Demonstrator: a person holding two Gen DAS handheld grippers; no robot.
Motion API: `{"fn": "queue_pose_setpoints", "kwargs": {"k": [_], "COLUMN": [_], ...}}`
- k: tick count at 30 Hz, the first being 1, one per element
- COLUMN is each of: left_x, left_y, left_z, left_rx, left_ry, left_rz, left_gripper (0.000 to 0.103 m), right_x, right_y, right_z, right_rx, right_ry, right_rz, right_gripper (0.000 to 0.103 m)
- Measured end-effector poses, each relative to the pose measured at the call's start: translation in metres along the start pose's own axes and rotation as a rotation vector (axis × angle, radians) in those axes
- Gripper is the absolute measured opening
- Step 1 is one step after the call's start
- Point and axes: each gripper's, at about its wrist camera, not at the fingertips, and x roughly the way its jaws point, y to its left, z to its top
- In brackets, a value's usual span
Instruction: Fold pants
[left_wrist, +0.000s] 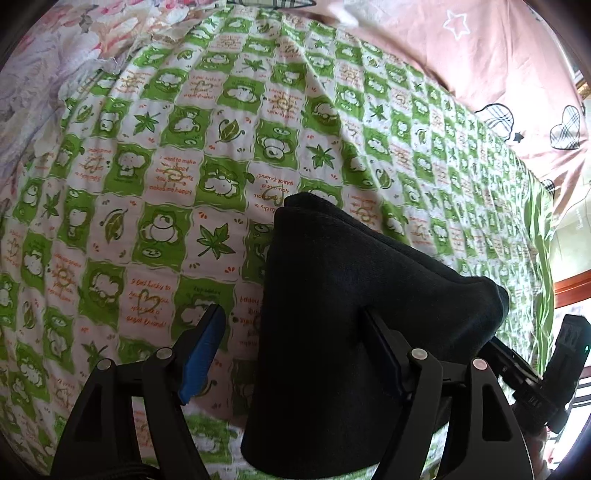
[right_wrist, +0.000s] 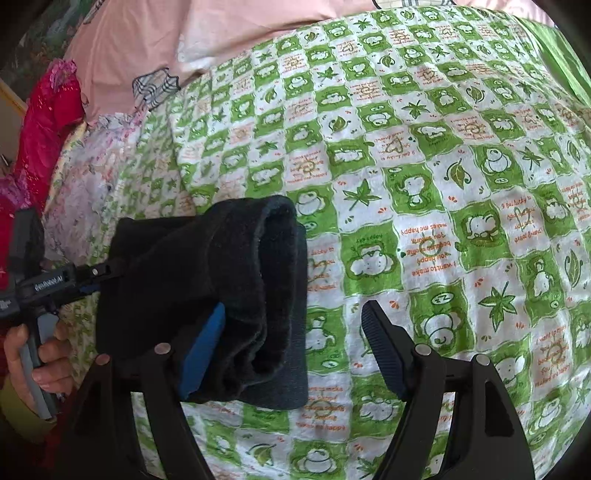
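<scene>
The dark folded pants (left_wrist: 343, 306) lie as a thick bundle on the green and white checked bedsheet (left_wrist: 166, 166). My left gripper (left_wrist: 295, 347) is open, its fingers wide apart; the bundle lies between them and drapes over the right finger (left_wrist: 380, 347). In the right wrist view the pants (right_wrist: 236, 295) show a fleecy open end. My right gripper (right_wrist: 295, 343) is open, its blue left finger (right_wrist: 203, 350) tucked against the bundle, its right finger (right_wrist: 384, 347) free over the sheet. The left gripper (right_wrist: 107, 271) touches the bundle's far side.
A pink duvet with stars and hearts (left_wrist: 480, 62) lies along the far side of the bed. A floral quilt (left_wrist: 44, 81) and a red garment (right_wrist: 44, 129) lie at one end. A wooden edge (left_wrist: 572, 291) shows beyond the bed edge.
</scene>
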Motion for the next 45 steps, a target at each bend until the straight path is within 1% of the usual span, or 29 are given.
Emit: {"fn": "queue_pose_setpoints", "kwargs": {"k": [3, 6, 8, 15, 16, 17, 18, 21, 23, 27, 30, 32, 35, 38, 42, 44, 45], "left_x": [-0.012, -0.020, -0.020, -0.008, -0.004, 0.000, 0.003, 0.011, 0.016, 0.019, 0.017, 0.016, 0.007, -0.007, -0.025, -0.033, -0.037], "left_y": [0.000, 0.000, -0.001, -0.004, -0.005, -0.004, -0.003, 0.002, 0.004, 0.001, 0.000, -0.001, -0.002, -0.005, -0.005, -0.009, -0.010], "left_z": [-0.006, -0.012, -0.015, -0.022, -0.022, -0.023, -0.024, -0.025, -0.026, -0.029, -0.031, -0.032, -0.034, -0.034, -0.027, -0.020, -0.015], "left_rx": [0.008, 0.017, 0.024, 0.042, 0.048, 0.056, 0.056, 0.038, 0.027, 0.021, 0.016, 0.010, 0.024, 0.033, 0.029, 0.037, 0.050], "left_ry": [-0.006, -0.006, 0.005, 0.033, 0.035, 0.039, 0.044, 0.054, 0.063, 0.053, 0.049, 0.045, 0.021, -0.022, -0.070, -0.098, -0.133], "left_rz": [-0.017, -0.067, -0.081, -0.076, -0.065, -0.054, -0.055, -0.087, -0.115, -0.117, -0.135, -0.151, -0.157, -0.168, -0.199, -0.184, -0.173], "left_gripper": [0.074, 0.074, 0.074, 0.074, 0.074, 0.074, 0.074, 0.066, 0.058, 0.054, 0.047, 0.039, 0.029, 0.025, 0.024, 0.024, 0.024], "right_x": [-0.006, -0.004, 0.000, 0.014, 0.016, 0.017, 0.019, 0.023, 0.026, 0.032, 0.029, 0.025, 0.017, 0.008, 0.000, 0.000, 0.000], "right_y": [0.004, 0.009, 0.011, 0.000, -0.002, -0.004, -0.004, -0.005, -0.006, -0.010, -0.007, -0.004, 0.005, 0.015, 0.031, 0.038, 0.042], "right_z": [0.003, 0.005, 0.005, -0.001, -0.002, -0.003, -0.004, -0.006, -0.006, -0.008, -0.007, -0.005, -0.001, 0.007, 0.025, 0.035, 0.042], "right_rx": [0.017, 0.013, 0.013, 0.056, 0.064, 0.068, 0.071, 0.067, 0.078, 0.107, 0.089, 0.066, 0.025, -0.021, -0.100, -0.121, -0.134], "right_ry": [-0.014, -0.006, 0.005, 0.043, 0.048, 0.054, 0.061, 0.070, 0.080, 0.099, 0.096, 0.089, 0.071, 0.046, 0.018, 0.004, -0.007], "right_rz": [0.058, 0.084, 0.088, 0.089, 0.096, 0.106, 0.118, 0.138, 0.156, 0.199, 0.226, 0.237, 0.249, 0.269, 0.268, 0.272, 0.271], "right_gripper": [0.076, 0.076, 0.076, 0.076, 0.074, 0.070, 0.068, 0.064, 0.064, 0.062, 0.054, 0.048, 0.043, 0.041, 0.041, 0.041, 0.041]}}
